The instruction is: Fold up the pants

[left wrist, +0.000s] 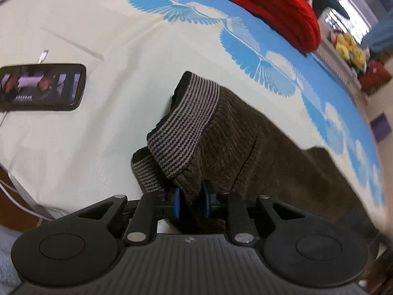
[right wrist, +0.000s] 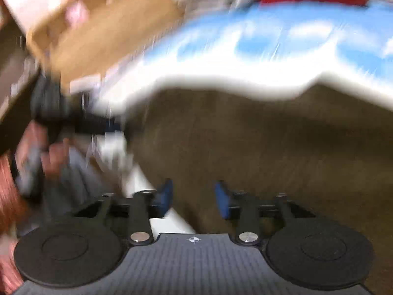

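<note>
Nearest the left wrist camera, the left hand-held gripper (left wrist: 191, 200) is clamped on a fold of the brown corduroy pants (left wrist: 258, 147), pinching the cloth just below the striped waistband (left wrist: 181, 125). That waistband stands bunched and turned over above the pads, while the rest of the garment trails off to the right across the bed (left wrist: 98, 24), over its pale sheet with the blue fan print. A phone (left wrist: 41, 87) with a lit screen lies well apart on the left of the sheet, and a red cushion (left wrist: 277, 7) sits at the far edge.

The right wrist view is heavily blurred. In it the right hand-held gripper (right wrist: 192, 200) has its jaws apart, with brown cloth spread directly ahead of and beneath them, and nothing visibly gripped.

The step looks like carrying the waistband end over to make a fold. To do it well, the left grip should hold both layers firmly, and the right should take the matching edge before lifting, so the cloth travels level rather than twisting. Keeping the lift low would let the trailing legs stay flat.
</note>
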The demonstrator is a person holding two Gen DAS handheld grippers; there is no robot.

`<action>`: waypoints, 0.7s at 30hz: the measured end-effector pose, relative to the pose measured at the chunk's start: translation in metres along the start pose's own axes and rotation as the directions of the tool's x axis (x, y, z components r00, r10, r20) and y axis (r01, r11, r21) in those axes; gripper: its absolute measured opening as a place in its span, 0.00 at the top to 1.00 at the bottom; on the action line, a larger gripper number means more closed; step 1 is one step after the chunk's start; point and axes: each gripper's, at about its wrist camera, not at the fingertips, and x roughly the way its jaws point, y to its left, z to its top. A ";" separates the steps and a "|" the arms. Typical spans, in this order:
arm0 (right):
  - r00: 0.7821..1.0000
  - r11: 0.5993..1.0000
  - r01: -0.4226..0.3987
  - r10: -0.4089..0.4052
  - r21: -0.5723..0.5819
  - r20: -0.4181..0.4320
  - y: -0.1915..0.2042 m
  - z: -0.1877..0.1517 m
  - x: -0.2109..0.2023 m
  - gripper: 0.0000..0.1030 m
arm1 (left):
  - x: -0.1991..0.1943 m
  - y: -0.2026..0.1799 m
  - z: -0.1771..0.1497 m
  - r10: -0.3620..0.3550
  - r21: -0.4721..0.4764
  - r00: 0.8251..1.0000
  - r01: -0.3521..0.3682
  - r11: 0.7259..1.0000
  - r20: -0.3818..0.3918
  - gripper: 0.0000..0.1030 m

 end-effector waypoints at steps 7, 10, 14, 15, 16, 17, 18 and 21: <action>0.961 0.953 0.278 -0.276 0.125 -0.028 -0.086 0.099 0.038 0.52 | 0.008 0.003 -0.004 -0.001 -0.002 1.000 0.001 1.000 -0.006 0.79; 0.940 0.932 0.315 -0.281 0.179 -0.192 -0.119 0.098 0.084 0.56 | 0.010 0.004 -0.005 -0.007 0.000 1.000 0.007 1.000 -0.006 0.80; 0.908 0.921 0.382 -0.389 -0.076 -0.153 -0.083 0.081 0.099 0.90 | 0.011 0.006 -0.005 -0.015 0.012 1.000 0.015 1.000 -0.007 0.80; 0.914 0.920 0.387 -0.392 -0.061 -0.108 -0.080 0.083 0.092 0.92 | 0.011 0.006 -0.005 -0.015 0.016 1.000 0.015 1.000 -0.006 0.80; 0.918 0.920 0.392 -0.393 -0.032 -0.057 -0.084 0.085 0.086 0.93 | 0.011 0.005 -0.005 -0.014 0.019 1.000 0.014 1.000 -0.005 0.80; 0.914 0.915 0.404 -0.404 -0.014 -0.034 -0.088 0.085 0.086 0.93 | 0.012 0.004 -0.005 -0.011 0.024 1.000 0.011 1.000 -0.005 0.80; 0.911 0.912 0.410 -0.409 0.002 -0.047 -0.093 0.083 0.091 0.93 | 0.012 0.003 -0.005 -0.006 0.029 1.000 0.006 1.000 -0.005 0.80; 0.900 0.902 0.432 -0.432 -0.016 -0.050 -0.093 0.066 0.104 0.86 | 0.005 -0.003 -0.005 -0.011 0.032 1.000 0.011 0.999 0.010 0.79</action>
